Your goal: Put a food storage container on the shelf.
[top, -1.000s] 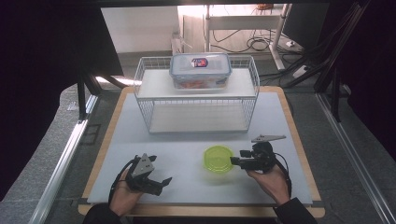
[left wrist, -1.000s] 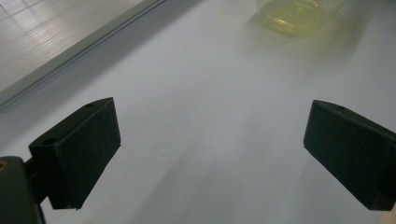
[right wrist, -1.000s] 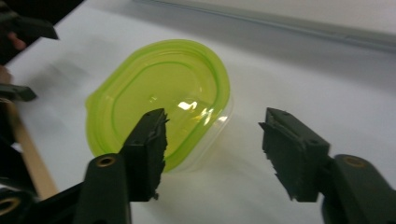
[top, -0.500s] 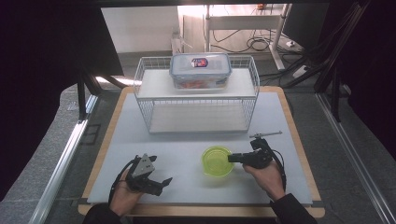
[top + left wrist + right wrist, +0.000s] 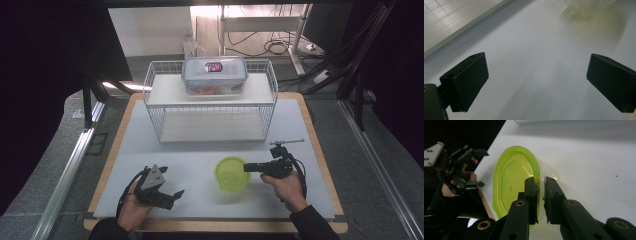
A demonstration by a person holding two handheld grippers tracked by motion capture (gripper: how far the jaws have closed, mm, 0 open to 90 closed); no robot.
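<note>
A white table (image 5: 200, 150) carries a wire rack (image 5: 210, 102) with a lidded box (image 5: 215, 75) on top. Near the front, the right gripper (image 5: 540, 191) has just been closing, its jaws apparently pinching a green tub's (image 5: 232, 173) rim. The left gripper (image 5: 167, 194) rests open, well apart.

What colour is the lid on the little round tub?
Bright lime green. The lid on the clear tub shows best in the right gripper view.

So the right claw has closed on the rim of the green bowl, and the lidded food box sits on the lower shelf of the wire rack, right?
Not quite. The lidded food box sits on the top shelf of the wire rack, as the high view shows. The right claw is indeed closed on the rim of the green bowl.
</note>
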